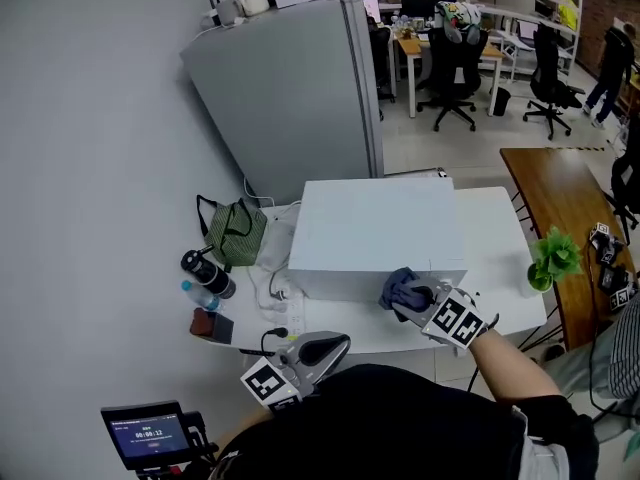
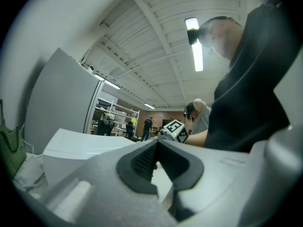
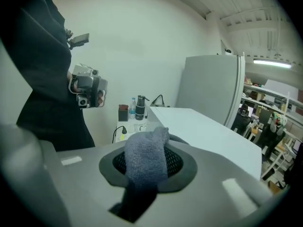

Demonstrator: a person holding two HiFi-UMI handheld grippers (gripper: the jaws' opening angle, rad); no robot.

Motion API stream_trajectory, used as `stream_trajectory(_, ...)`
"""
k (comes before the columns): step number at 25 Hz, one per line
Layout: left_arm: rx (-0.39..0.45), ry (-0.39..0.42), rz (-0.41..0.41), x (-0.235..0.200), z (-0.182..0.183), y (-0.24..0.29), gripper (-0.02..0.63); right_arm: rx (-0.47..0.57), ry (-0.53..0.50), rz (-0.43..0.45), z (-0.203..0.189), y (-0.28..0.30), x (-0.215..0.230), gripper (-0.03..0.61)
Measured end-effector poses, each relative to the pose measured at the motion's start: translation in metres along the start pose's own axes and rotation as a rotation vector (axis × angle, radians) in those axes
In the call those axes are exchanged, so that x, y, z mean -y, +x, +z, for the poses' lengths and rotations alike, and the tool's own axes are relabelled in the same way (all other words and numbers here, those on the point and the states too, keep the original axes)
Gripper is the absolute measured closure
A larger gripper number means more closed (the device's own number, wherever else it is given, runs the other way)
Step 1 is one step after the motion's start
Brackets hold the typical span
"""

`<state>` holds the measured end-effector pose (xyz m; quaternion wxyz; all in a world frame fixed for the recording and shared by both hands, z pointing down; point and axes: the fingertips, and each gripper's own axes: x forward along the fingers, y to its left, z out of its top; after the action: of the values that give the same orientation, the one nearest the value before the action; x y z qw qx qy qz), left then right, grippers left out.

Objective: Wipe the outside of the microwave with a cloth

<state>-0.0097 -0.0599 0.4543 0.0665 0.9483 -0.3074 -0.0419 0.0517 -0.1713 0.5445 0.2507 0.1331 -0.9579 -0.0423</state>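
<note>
Wiping looks barely begun: the right tongs [image 1: 417,297] pinch the cloth [image 1: 398,288] at the 5 o'clock front edge of the microwave [image 1: 380,228], most faces remaining, while the left tongs [image 1: 343,341] sit closed and empty at 7 o'clock.

The white, box-shaped microwave [image 1: 380,230] stands upright on a white table [image 1: 500,263], its broad flat top facing up. A bunched blue-grey terry cloth [image 1: 399,289] is clamped in the right gripper [image 1: 415,298], lying against the microwave's near face just under the top edge, right of middle.
</note>
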Motion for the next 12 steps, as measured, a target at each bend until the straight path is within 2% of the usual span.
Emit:
stream_trajectory(2, 0.016, 0.000, -0.025, -0.004, 0.001, -0.025, 0.611, -0.029, 0.032, -0.056, -0.002, 0.012, -0.007, 0.496)
stream_trajectory(5, 0.057, -0.022, -0.039, -0.008, 0.010, -0.072, 0.611, -0.032, 0.141, -0.149, 0.003, 0.030, -0.019, 0.496)
stream_trajectory(8, 0.058, -0.053, -0.055, -0.015, -0.002, -0.117, 0.611, -0.035, 0.190, -0.208, 0.011, 0.058, -0.034, 0.495)
stream_trajectory(12, 0.076, -0.096, -0.078, -0.020, -0.001, -0.146, 0.611, -0.019, 0.295, -0.195, 0.023, 0.104, -0.052, 0.495)
